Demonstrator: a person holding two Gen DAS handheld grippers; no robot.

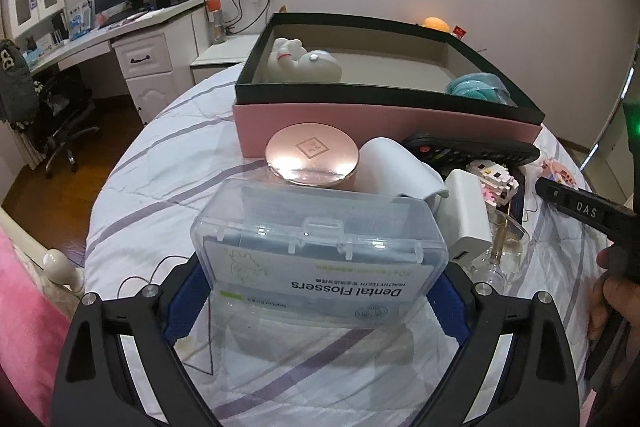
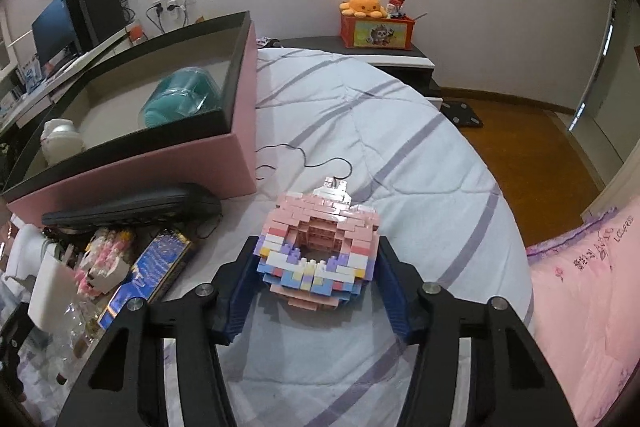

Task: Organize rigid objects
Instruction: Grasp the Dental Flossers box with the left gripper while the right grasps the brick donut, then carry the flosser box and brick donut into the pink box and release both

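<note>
Bricks could crumble if my right tool (image 2: 318, 277), half-closed around the block model (image 2: 318, 247), squeezes hard, while my left tool (image 1: 318, 291) stands wide around the flosser case (image 1: 320, 243).

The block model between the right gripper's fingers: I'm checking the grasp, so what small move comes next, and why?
Probably close the right gripper a little more: the block model sits on the bedspread between both fingers, but firm contact isn't clear yet.
</note>
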